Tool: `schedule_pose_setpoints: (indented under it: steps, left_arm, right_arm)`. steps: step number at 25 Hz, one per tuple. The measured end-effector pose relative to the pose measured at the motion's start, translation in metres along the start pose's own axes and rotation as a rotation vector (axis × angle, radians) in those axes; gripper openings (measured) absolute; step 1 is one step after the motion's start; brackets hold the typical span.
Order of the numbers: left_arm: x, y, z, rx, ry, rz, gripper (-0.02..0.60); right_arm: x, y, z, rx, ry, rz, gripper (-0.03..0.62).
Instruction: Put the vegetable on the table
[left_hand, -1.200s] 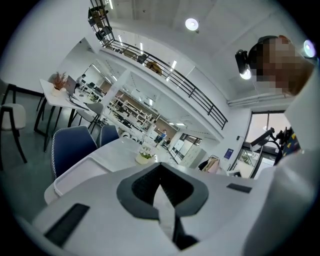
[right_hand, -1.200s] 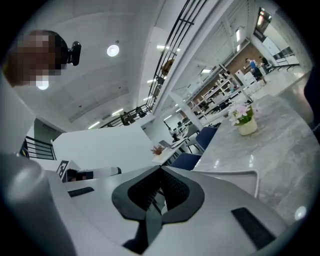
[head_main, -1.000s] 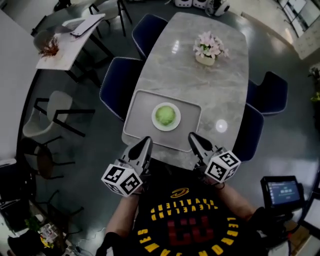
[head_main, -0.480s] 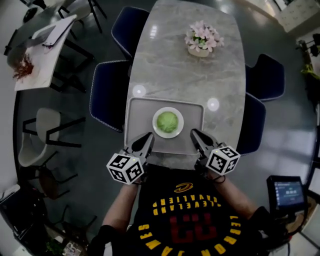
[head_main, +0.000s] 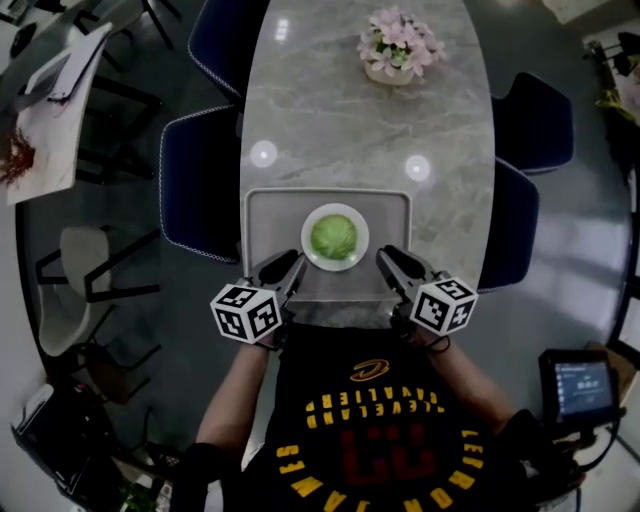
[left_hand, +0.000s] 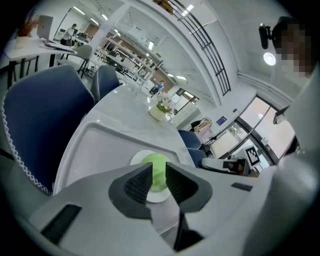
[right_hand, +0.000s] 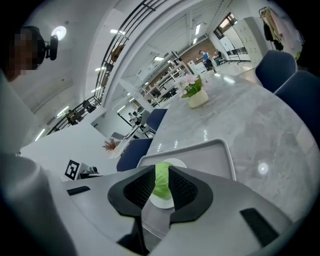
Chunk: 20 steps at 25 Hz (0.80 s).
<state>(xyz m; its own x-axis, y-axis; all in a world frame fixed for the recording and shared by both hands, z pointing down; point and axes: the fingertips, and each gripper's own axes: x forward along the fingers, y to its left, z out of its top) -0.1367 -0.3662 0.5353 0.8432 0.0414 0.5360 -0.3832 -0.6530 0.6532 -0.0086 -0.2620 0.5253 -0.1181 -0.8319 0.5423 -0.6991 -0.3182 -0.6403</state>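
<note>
The vegetable (head_main: 334, 236), a round pale-green head, lies on a white plate (head_main: 306, 248) in the middle of a grey tray (head_main: 268, 212). The tray sits at the near end of a long marble table (head_main: 370, 120).

The left gripper (head_main: 290, 259) points in over the tray's near rim, just left of the plate. Its jaws stand a narrow way apart with nothing between the pads; in the left gripper view the vegetable shows through the gap, further off. The right gripper (head_main: 386, 256) does the same just right of the plate, slightly parted and empty.

A pot of pink flowers (head_main: 397, 46) stands near the table's far end, well apart from the tray. The marble between tray and pot is bare, with only two bright light reflections on it. The tray's left rim runs close to the table's left edge, while a wider strip of marble lies open to its right.

Dark blue chairs crowd both long sides: one (head_main: 195, 180) is tucked in beside the tray's left rim and another (head_main: 515, 225) stands at the right edge. A second, paler table (head_main: 50, 120) stands off to the far left. A small lit screen (head_main: 578, 384) sits low at the person's right.
</note>
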Motion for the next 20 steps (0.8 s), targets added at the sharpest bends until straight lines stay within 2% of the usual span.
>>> schedule_pose_setpoints:
  steps: [10,15,20]
  left_arm:
    - [0.028,0.038,-0.021,-0.060,0.111,0.091,0.069]
    - [0.061,0.056,-0.031,-0.083,0.162,0.111,0.069]
    - [0.056,0.056,-0.038,-0.097,0.201,0.113,0.070]
  right_arm:
    - [0.031,-0.039,-0.025,0.037,0.124,-0.007,0.069]
    - [0.060,-0.073,-0.034,0.046,0.183,0.001,0.069]
    - [0.064,-0.068,-0.041,0.061,0.217,-0.019,0.069]
